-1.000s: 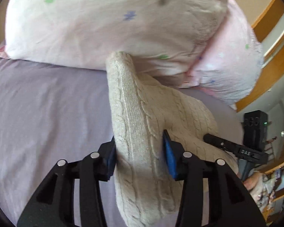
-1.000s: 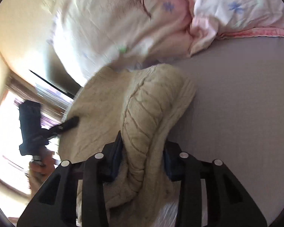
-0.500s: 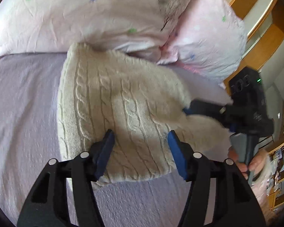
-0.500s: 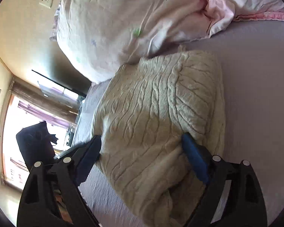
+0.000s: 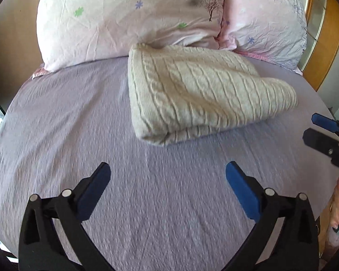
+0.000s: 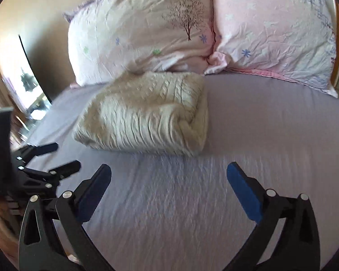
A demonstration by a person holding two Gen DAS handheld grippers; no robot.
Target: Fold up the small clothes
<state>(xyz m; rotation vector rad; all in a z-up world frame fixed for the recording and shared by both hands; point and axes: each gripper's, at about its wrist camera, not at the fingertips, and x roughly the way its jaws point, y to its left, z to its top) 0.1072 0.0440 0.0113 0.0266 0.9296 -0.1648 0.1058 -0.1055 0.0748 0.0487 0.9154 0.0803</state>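
Across the whole frame, bed: lilac sheet [image 5: 56, 122], bare in the lower half.
Pillows [image 5: 128, 15]: two, pink, along the top.
Sweater [image 5: 192, 94]: cream cable knit, folded, upper centre, apparently touching the pillows.
Left gripper [image 5: 167, 176]: spread wide, holding nothing.
Right gripper [image 6: 168, 176]: spread wide, holding nothing.

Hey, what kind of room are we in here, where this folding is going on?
Most likely a bedroom. A folded cream cable-knit sweater lies on a bed's lilac fitted sheet, its far edge against two pale pink flower-print pillows. A wooden headboard stands behind them.
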